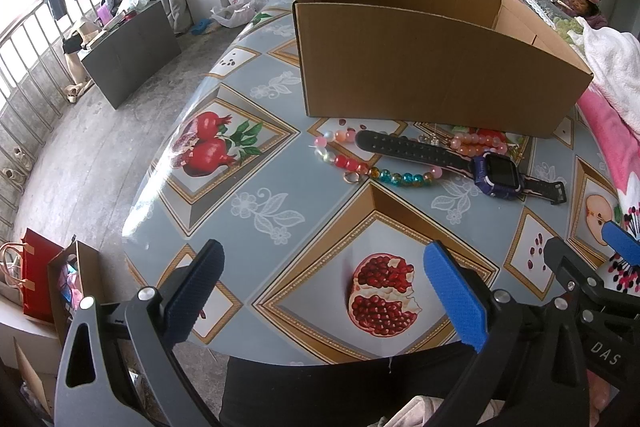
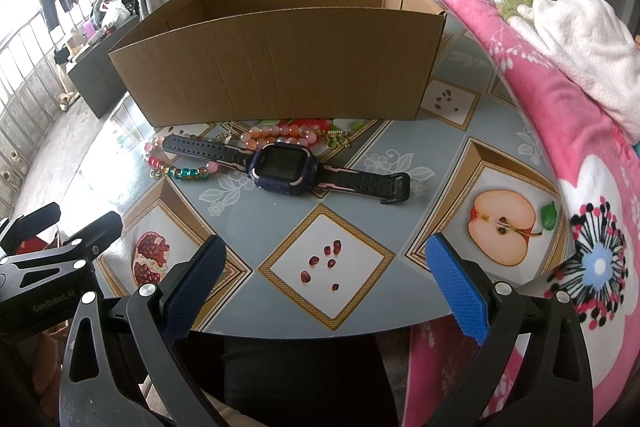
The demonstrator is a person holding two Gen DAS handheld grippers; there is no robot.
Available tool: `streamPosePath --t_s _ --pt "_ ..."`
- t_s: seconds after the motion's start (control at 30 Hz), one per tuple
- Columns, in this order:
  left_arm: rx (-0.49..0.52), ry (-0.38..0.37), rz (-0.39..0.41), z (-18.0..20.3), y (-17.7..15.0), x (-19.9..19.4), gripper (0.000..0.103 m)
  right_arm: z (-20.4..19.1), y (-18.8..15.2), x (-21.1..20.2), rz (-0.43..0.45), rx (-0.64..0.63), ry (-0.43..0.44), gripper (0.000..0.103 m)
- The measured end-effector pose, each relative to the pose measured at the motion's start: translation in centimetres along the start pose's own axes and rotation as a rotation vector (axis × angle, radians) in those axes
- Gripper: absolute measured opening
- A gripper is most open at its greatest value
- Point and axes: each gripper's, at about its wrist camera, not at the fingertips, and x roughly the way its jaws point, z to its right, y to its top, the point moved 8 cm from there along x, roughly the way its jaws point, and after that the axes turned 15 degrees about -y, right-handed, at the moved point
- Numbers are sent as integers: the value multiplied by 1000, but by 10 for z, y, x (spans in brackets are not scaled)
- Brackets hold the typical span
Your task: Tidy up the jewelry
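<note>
I see the cardboard box standing open-topped on the table, toward 12 o'clock from both grippers. Only its inner walls show from here; I cannot tell what, if anything, lies on its floor.

Just in front of the box's near wall lie the task's things. The watch lies flat with its dark screen up, and its long axis runs from about 10 o'clock to 4 o'clock in the right wrist view: the holed strap end points toward 10, the buckle end toward 4. The holed strap lies across the multicoloured bead bracelet, whose green and amber beads show at 9 o'clock of the watch face. A pink bead bracelet sits between the watch and the box, at 12 o'clock of the face.

My left gripper hangs over the near table edge with fingers spread wide, holding nothing. My right gripper is likewise spread and empty, well short of the watch.
</note>
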Motion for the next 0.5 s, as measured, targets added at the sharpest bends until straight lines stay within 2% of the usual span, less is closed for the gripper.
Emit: streamPosePath --t_s 0.5 --pt "4 11 8 -4 0 -3 99 0 2 -2 7 1 1 96"
